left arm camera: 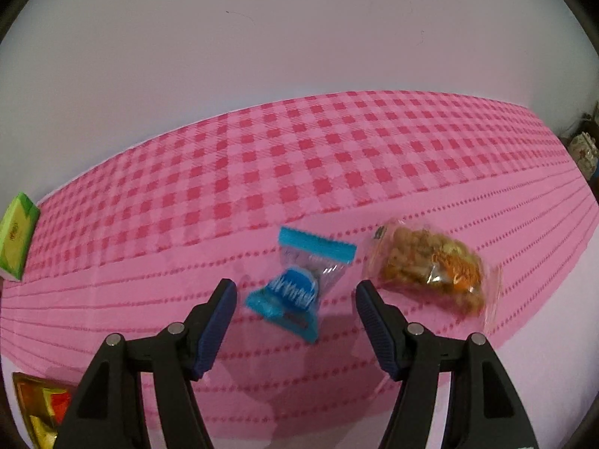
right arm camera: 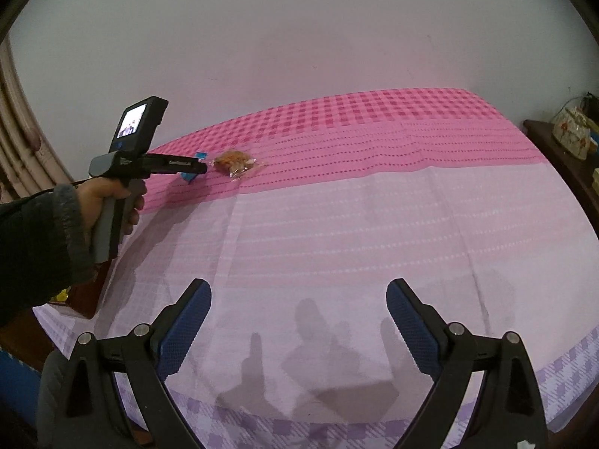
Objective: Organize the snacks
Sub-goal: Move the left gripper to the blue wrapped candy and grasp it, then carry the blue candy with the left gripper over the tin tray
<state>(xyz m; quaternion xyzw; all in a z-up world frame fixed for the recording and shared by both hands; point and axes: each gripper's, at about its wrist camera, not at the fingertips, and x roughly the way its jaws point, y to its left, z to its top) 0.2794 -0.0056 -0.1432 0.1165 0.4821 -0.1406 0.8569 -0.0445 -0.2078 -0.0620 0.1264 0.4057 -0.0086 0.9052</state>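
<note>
Inspection of the snack-sorting job, all positions referred to the blue candy wrapper.

Left gripper: jaws apart, nothing clamped. The wrapper lies on the pink checked tablecloth in line with the gap between the two blue pads and just ahead of them; neither pad touches it. The view is slightly blurred, so whether the tips have reached cloth level cannot be told.

Right gripper: jaws wide apart and empty, held over the pale lilac part of the cloth, well apart from the wrapper. From this view the person's left hand is seen gripping the other tool's handle, its nose at the wrapper.

Other snacks:
- Clear packet of nut mix, just beside the wrapper on its right, apparently not touching it
- Green carton, well apart to the wrapper's left, at the cloth's edge
- Gold and red packet, well apart, low and left of the wrapper, partly hidden by the tool

Progress, as a judgement: early or mid-task. No tray, box or gathering spot is visible, so nothing can be confirmed as sorted. The step in hand appears to be a pick of the wrapper; closing on it, carrying it and dealing with the nut mix all remain
</note>
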